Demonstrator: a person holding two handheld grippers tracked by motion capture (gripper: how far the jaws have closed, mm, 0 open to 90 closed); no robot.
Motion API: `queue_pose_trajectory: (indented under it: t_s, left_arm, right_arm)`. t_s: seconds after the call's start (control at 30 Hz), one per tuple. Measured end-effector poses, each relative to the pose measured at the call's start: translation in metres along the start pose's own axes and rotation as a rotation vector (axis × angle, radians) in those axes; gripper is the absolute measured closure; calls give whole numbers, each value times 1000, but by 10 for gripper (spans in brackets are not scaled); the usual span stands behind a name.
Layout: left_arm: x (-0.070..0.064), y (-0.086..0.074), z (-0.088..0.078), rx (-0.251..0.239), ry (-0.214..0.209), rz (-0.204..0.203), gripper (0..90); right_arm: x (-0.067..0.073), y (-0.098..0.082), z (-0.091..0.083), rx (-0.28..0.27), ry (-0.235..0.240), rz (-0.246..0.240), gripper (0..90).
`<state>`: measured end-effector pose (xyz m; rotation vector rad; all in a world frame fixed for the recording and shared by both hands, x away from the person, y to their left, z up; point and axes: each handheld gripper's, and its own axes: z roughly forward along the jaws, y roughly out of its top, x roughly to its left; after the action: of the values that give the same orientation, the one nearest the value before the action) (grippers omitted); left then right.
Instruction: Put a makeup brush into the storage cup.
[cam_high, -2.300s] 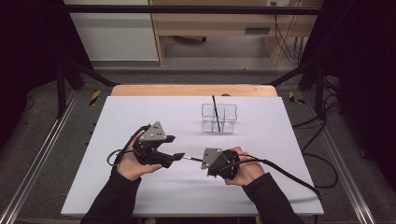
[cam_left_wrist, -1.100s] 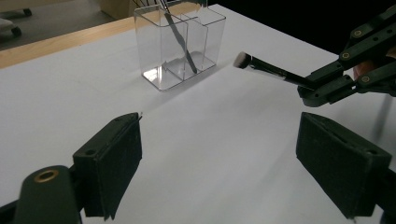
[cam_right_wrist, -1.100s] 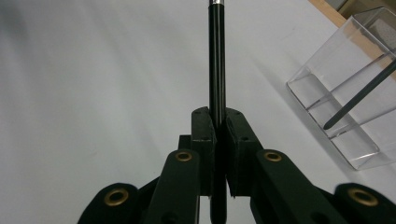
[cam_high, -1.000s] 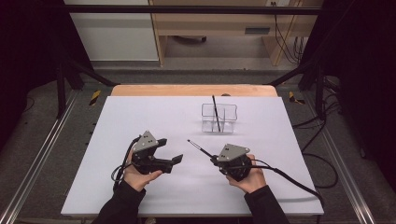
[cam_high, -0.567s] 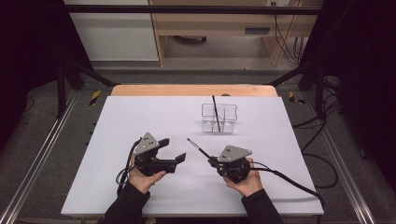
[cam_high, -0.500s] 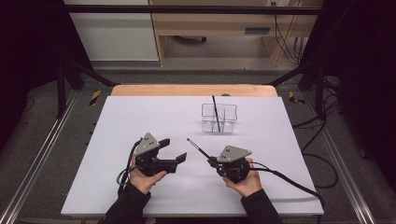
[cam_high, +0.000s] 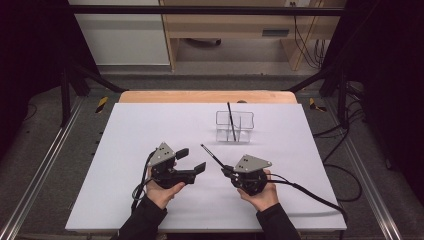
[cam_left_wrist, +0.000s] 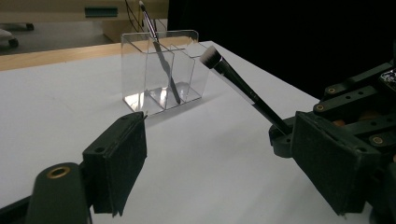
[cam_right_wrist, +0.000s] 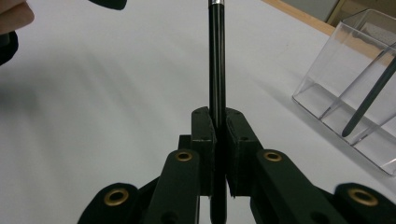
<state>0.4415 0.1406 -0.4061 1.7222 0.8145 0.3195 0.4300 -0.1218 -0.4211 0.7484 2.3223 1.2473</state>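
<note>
High view: left tool (cam_high: 192, 161) gaping, just narrowing a little, nothing between, low over white table (cam_high: 150, 125); right tool (cam_high: 226, 171) clamped on slim black makeup brush (cam_high: 212, 155), angled up toward clear plastic compartment holder (cam_high: 235, 126).

Left gripper view: pale bristle tip raised near holder (cam_left_wrist: 161, 70), second brush (cam_left_wrist: 156, 42) inside.

Right gripper view: handle (cam_right_wrist: 216, 60) pinched tight, upright.

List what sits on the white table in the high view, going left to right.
Left gripper with open jaws → makeup brush clamped in the right gripper → clear organizer farther back, holding another brush.
</note>
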Motion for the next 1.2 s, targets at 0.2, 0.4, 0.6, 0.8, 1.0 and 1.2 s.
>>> queue_pose_trajectory:
  t_s: [0.2, 0.4, 0.6, 0.8, 1.0, 1.2]
  left_arm:
    - [-4, 2, 4, -20, -9, -15, 185]
    - [-6, 3, 8, -34, -15, -35, 192]
    - [-9, 3, 11, -49, -23, -46, 210]
    - [-11, 4, 13, -64, -24, -60, 230]
    - [-12, 3, 17, -82, -39, -88, 262]
    - [-14, 2, 21, -97, -43, -106, 274]
  right_arm:
    - [1, 0, 1, -15, -4, 14, 840]
    - [1, 0, 1, -28, -3, 25, 839]
    - [2, 0, 2, -37, 2, 33, 840]
    - [3, 0, 2, -51, -1, 39, 840]
    - [4, 0, 1, -63, -7, 44, 840]
    - [4, 1, 1, -77, 1, 52, 840]
